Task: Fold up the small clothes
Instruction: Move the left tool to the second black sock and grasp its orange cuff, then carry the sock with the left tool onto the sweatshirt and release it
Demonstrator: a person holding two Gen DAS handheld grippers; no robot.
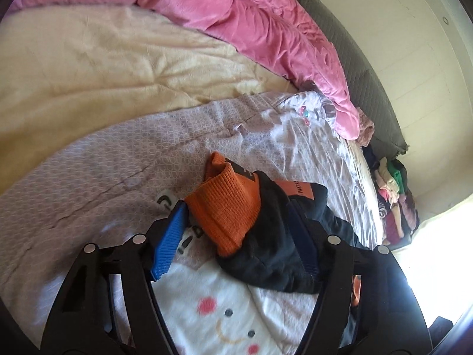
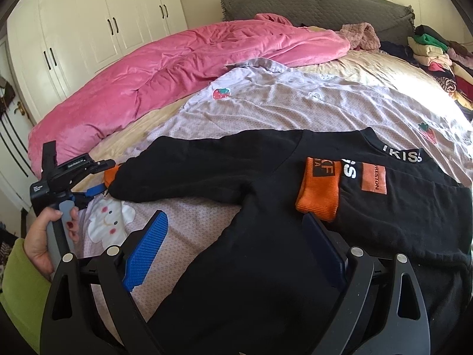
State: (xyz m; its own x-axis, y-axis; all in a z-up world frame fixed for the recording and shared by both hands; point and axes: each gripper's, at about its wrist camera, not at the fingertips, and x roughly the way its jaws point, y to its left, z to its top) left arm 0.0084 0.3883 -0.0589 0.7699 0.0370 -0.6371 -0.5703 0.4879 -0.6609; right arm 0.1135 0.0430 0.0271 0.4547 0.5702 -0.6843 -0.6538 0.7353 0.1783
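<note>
Here, in the left wrist view, the left gripper has the orange cuff and the bunched black sleeve between its pads, about half open. The left pad sits at the cuff's edge and the right pad is sunk in the black cloth, so I judge a grip, though a shallow one. The sleeve end lies on the lilac sheet, over a cartoon face print. If the pads catch only the outer fold of the rib, the cuff may slip out when pulled across. The sheet might also get pinched along with it.

In the right wrist view, the black sweater lies flat on the bed, collar to the right, one sleeve already folded over the chest with its cuff beside the orange patch. The right gripper stands wide open above the body cloth and holds nothing. A hand holds the left gripper at the far sleeve's end. With nothing pinning the body, a pull on that sleeve could drag the sweater sideways and undo the first fold. The pink duvet is well apart and no hindrance.
</note>
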